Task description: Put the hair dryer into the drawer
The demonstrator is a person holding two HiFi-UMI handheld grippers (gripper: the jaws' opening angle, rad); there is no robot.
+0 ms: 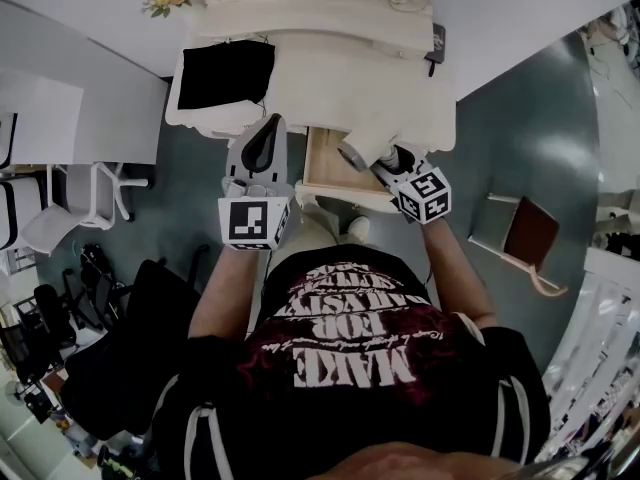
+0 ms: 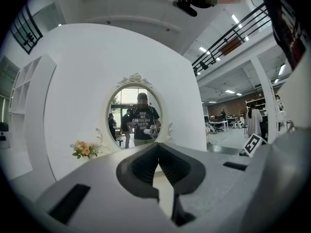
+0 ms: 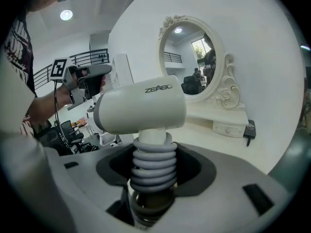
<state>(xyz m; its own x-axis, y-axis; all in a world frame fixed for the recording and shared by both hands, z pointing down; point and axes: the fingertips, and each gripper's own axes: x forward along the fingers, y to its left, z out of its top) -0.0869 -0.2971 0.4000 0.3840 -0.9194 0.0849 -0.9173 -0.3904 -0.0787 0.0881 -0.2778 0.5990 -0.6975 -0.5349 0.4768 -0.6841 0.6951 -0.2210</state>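
My right tongs (image 3: 151, 186) are clamped on the cord-wrapped handle of the hair dryer (image 3: 141, 111), with the barrel out beyond the jaws so the grip stays firm. It hangs just above the open drawer (image 1: 322, 168) at the near edge of the dressing table (image 1: 330, 88). My left tongs (image 2: 158, 148), pressed together and empty, hover left of the drawer, clear of the path. A black pouch (image 1: 225, 73) lies far left on the tabletop. I judge that nothing blocks the drawer.
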